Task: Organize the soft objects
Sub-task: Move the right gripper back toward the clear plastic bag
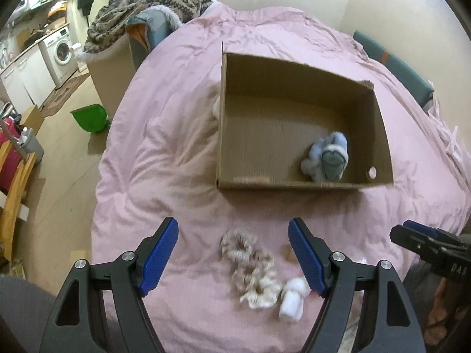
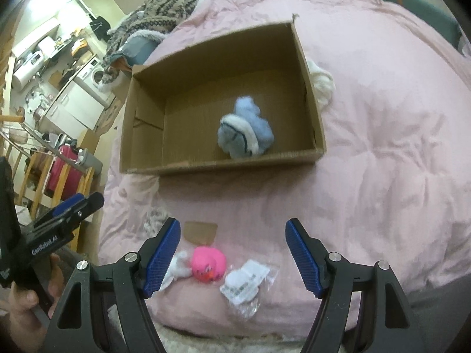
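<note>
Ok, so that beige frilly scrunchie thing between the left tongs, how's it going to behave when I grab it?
The scrunchie strip lies in loose ruffled coils on the pink duvet, so it will probably droop and dangle when lifted. It looks light and cloth-soft, unlikely to slip or roll. The left tongs are open around it; a middle grab should bunch it best.

black frames, ribbed blue pads on the fingers (image 1: 160, 260), silver screws (image 2: 131, 256), white "genrobot.ai" lettering, bare skin on the left hand (image 2: 23, 300).

Both wrist fisheye cameras look down, fairly close, over a pink-covered bed (image 1: 182, 153); both views share the open cardboard box (image 1: 294, 188), mid-frame.
</note>
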{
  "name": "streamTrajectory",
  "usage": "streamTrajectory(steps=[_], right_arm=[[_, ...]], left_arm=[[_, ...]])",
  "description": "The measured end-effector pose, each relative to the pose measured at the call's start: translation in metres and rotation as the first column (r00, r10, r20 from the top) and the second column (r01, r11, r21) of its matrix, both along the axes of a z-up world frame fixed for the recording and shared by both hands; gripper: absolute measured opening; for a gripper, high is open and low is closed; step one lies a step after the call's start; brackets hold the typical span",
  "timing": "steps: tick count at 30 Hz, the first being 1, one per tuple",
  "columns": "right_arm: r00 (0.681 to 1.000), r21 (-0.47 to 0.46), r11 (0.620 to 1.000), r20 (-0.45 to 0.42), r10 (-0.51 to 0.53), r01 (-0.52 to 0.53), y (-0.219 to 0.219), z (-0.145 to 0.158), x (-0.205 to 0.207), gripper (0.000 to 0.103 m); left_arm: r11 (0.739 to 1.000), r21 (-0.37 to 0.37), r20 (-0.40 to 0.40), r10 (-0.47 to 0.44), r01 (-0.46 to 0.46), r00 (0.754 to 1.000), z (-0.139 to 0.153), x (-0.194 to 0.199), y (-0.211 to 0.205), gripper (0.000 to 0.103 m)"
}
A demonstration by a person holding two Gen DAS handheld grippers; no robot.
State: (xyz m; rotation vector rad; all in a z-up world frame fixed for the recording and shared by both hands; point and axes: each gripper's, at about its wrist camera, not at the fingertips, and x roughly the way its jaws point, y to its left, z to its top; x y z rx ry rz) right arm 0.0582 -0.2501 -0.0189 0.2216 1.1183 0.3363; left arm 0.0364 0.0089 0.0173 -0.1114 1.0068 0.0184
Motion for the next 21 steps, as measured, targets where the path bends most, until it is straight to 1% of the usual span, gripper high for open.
streamTrajectory(steps=[1, 3, 4, 7, 10, 12, 15, 17, 19, 21], right_arm=[[1.000, -0.006, 1.000, -0.012, -0.004, 0.004, 0.000, -0.002, -0.003, 0.078], [1.000, -0.057, 0.998, -0.023, -0.021, 0.020, 0.000, -0.004, -0.007, 0.078], [0.999, -0.066, 0.998, -0.035, -0.023, 0.020, 0.000, -0.007, -0.009, 0.078], [0.995, -0.039, 0.999, -0.096, -0.024, 0.020, -0.003, -0.016, -0.009, 0.078], [0.991, -0.040, 0.999, -0.130, -0.035, 0.030, -0.004, -0.023, -0.006, 0.078], [0.987, -0.033, 0.999, -0.161, -0.028, 0.023, -0.003, -0.030, -0.005, 0.078], [0.970, -0.040, 0.999, -0.241, 0.005, -0.015, 0.005, -0.046, -0.003, 0.078], [0.955, -0.074, 0.995, -0.294, 0.035, -0.060, 0.014, -0.059, -0.004, 0.078], [0.946, -0.122, 0.988, -0.319, 0.049, -0.093, 0.023, -0.068, -0.004, 0.078], [0.940, -0.142, 0.983, -0.336, 0.064, -0.118, 0.029, -0.075, -0.003, 0.078]], left_arm=[[1.000, 0.001, -0.008, -0.001, 0.001, 1.000, -0.001, -0.003, 0.000, 0.075], [1.000, 0.002, -0.024, 0.010, -0.010, 1.000, -0.006, -0.009, 0.002, 0.075], [1.000, -0.003, -0.033, 0.021, -0.021, 0.999, -0.009, -0.011, 0.004, 0.075], [0.998, -0.018, -0.040, 0.051, -0.052, 0.998, -0.013, -0.010, 0.007, 0.075], [0.997, -0.021, -0.024, 0.078, -0.078, 0.997, -0.013, -0.005, 0.010, 0.075], [0.995, -0.020, -0.030, 0.093, -0.093, 0.995, -0.014, -0.002, 0.012, 0.075], [0.993, -0.038, -0.048, 0.112, -0.114, 0.993, -0.018, 0.001, 0.016, 0.075], [0.991, -0.051, -0.063, 0.123, -0.126, 0.990, -0.021, 0.002, 0.020, 0.075], [0.988, -0.060, -0.073, 0.138, -0.143, 0.988, -0.023, 0.005, 0.023, 0.075], [0.986, -0.065, -0.078, 0.150, -0.155, 0.986, -0.024, 0.005, 0.026, 0.075]])
